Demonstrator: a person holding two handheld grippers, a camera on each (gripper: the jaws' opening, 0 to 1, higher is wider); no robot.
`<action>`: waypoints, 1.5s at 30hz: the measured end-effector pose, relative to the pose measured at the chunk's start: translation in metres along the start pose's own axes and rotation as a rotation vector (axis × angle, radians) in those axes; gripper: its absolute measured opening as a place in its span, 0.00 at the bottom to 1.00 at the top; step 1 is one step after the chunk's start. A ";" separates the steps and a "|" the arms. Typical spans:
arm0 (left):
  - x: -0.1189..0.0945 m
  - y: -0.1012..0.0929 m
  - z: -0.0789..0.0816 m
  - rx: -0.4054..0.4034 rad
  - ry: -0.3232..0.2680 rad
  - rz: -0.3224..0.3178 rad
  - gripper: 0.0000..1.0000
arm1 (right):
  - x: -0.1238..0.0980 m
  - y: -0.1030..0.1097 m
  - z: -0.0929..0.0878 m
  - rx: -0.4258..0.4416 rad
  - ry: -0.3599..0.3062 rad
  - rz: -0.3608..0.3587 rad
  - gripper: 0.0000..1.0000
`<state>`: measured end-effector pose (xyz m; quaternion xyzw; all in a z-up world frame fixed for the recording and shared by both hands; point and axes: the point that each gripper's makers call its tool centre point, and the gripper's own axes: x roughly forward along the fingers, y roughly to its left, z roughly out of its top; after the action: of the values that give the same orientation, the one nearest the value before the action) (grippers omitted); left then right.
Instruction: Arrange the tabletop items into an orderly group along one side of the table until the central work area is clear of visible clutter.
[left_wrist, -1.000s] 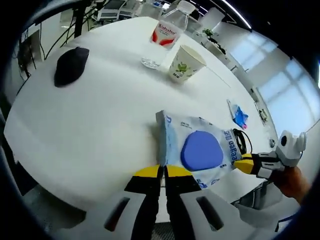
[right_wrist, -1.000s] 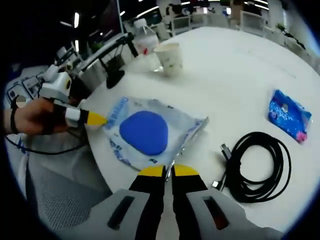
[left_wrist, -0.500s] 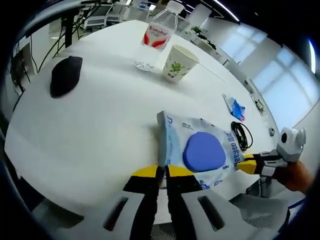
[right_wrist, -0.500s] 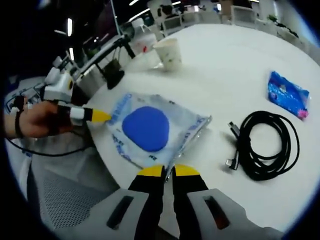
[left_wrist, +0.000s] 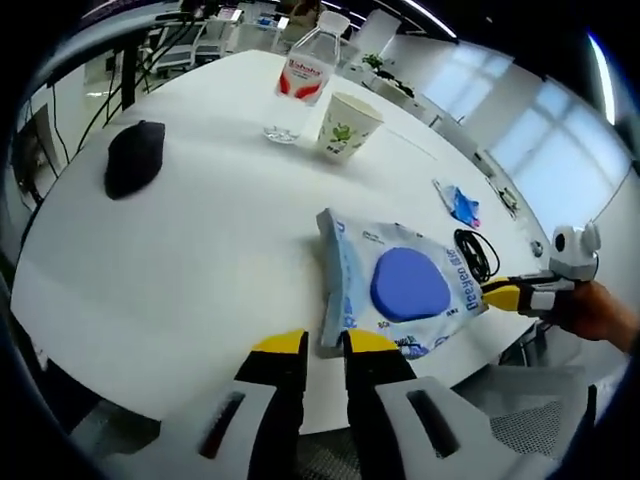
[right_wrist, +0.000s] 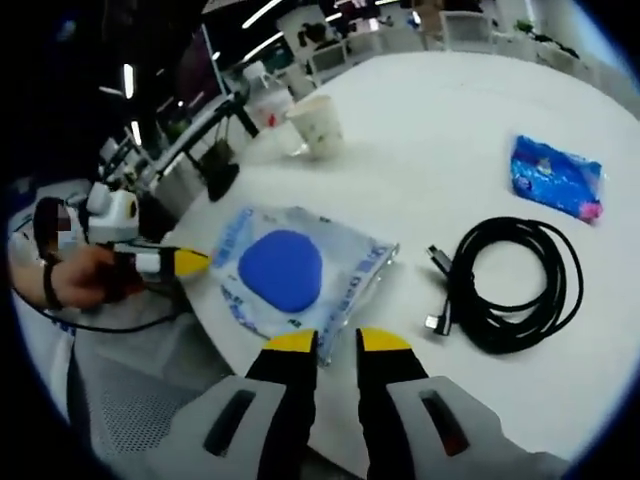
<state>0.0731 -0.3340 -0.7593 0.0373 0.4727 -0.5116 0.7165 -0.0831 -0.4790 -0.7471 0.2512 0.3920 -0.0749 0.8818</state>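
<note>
In the left gripper view the left tool (left_wrist: 322, 345) has its yellow-tipped jaws parted by a narrow gap, gripping nothing; the near edge of the clear plastic packet (left_wrist: 395, 292) lies just ahead of the tips, on the white desk (left_wrist: 190, 250); the packet holds a round blue pad (left_wrist: 410, 284) and blue lettering runs along its far-right border; at that border the right tool (left_wrist: 500, 296) comes in from the right, its yellow tip just at the packet's corner, held by a person's hand (left_wrist: 600, 315); whether that tip touches the packet cannot be told; ahead and to the left of the left tool sits a black mouse (left_wrist: 134, 157); far ahead stand a water bottle (left_wrist: 300, 72) with a red label and, just beside it, a paper cup (left_wrist: 348, 126); beyond the packet lie a coiled black cable (left_wrist: 477, 257) and a small blue pouch (left_wrist: 457, 202).

In the right gripper view the right tool (right_wrist: 336, 342) has its jaws slightly apart, empty, with the packet (right_wrist: 300, 275) just ahead of the tips; the left tool (right_wrist: 185, 263) enters from the left, its yellow tip at the packet's left edge; the cable (right_wrist: 510, 285) lies to the right of the packet, the blue pouch (right_wrist: 555, 175) farther ahead on the right, the paper cup (right_wrist: 318, 125) far ahead.
</note>
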 end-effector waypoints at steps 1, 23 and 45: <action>-0.001 -0.001 0.000 0.001 -0.004 -0.006 0.12 | 0.000 0.000 0.000 0.008 -0.003 -0.002 0.14; 0.016 -0.005 0.002 -0.036 0.005 -0.040 0.04 | 0.019 0.004 0.002 0.239 -0.057 0.010 0.04; 0.030 -0.056 0.059 -0.040 -0.053 -0.109 0.00 | -0.007 -0.031 0.054 0.213 -0.155 -0.023 0.00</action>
<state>0.0681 -0.4130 -0.7240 -0.0164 0.4651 -0.5412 0.7004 -0.0623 -0.5334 -0.7234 0.3324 0.3153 -0.1453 0.8769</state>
